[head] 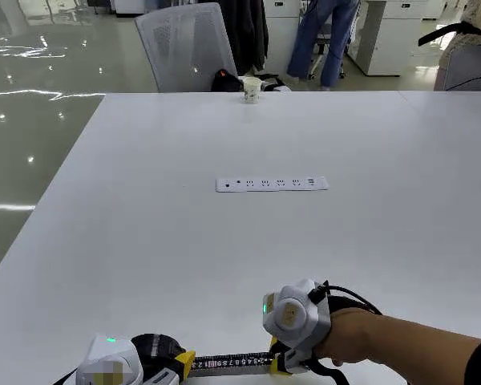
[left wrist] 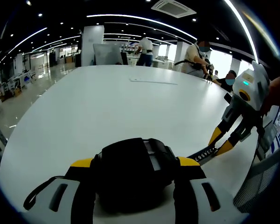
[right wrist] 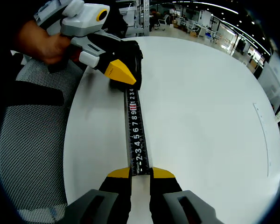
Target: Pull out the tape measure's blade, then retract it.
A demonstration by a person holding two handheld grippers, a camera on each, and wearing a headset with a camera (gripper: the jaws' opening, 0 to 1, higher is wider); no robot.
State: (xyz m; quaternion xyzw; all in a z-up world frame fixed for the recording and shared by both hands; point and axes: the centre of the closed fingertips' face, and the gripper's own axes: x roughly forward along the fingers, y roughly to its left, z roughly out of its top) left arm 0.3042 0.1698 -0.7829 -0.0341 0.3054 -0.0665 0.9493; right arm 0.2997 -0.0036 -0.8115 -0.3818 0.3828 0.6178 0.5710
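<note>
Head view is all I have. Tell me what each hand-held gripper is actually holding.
Observer: In the left gripper view, the left hand-held gripper has its yellow-tipped jaws clamped on either side of the black tape measure case.
Operator: Now the right one.
Observer: The right gripper view shows the right hand-held gripper shut on the very end of the blade.
Operator: Describe the blade's run.
Observer: In that same view it goes straight, with no kink and the printed scale up, from the jaws into the case, beside the left gripper's yellow jaw tip.
</note>
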